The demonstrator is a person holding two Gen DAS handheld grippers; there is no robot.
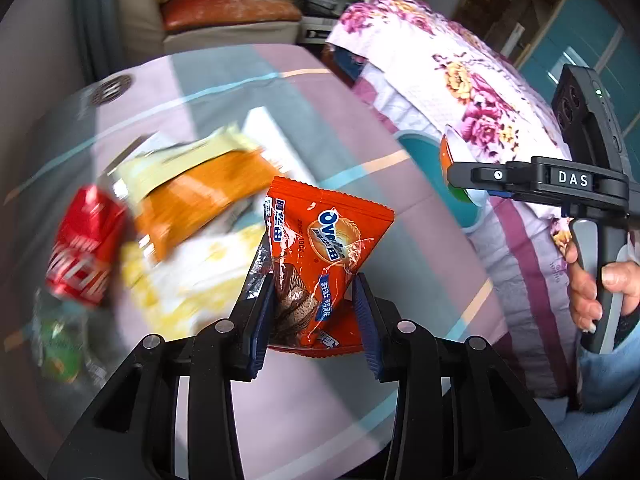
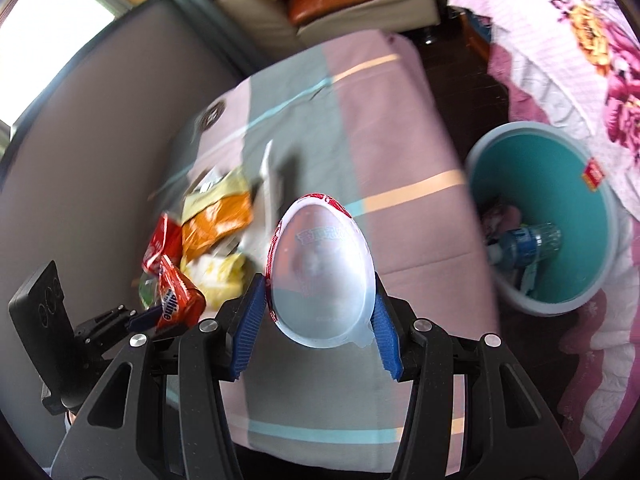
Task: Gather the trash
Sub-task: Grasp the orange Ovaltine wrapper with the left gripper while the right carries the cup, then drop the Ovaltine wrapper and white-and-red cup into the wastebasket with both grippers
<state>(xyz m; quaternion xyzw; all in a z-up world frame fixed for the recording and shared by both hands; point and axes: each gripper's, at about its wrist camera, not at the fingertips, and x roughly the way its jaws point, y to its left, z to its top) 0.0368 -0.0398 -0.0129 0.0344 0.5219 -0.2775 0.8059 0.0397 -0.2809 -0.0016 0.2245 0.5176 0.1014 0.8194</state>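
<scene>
Two claws loaded: left claw (image 1: 314, 312) pinching snack wrapper (image 1: 320, 248), right claw (image 2: 320, 316) pinching plastic cup (image 2: 322, 272); bin (image 2: 540, 224) off right, nearer right claw.

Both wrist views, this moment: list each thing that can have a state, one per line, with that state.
Left gripper: jaws shut on the orange Ovaltine packet.
Orange Ovaltine packet: held clear of the table, crumpled.
Right gripper: jaws shut on the plastic cup.
Plastic cup: held with its mouth toward the camera, looks empty.
Teal bin: open, already holding a blue bottle.
Red cola can: lying among wrappers on the table.
</scene>
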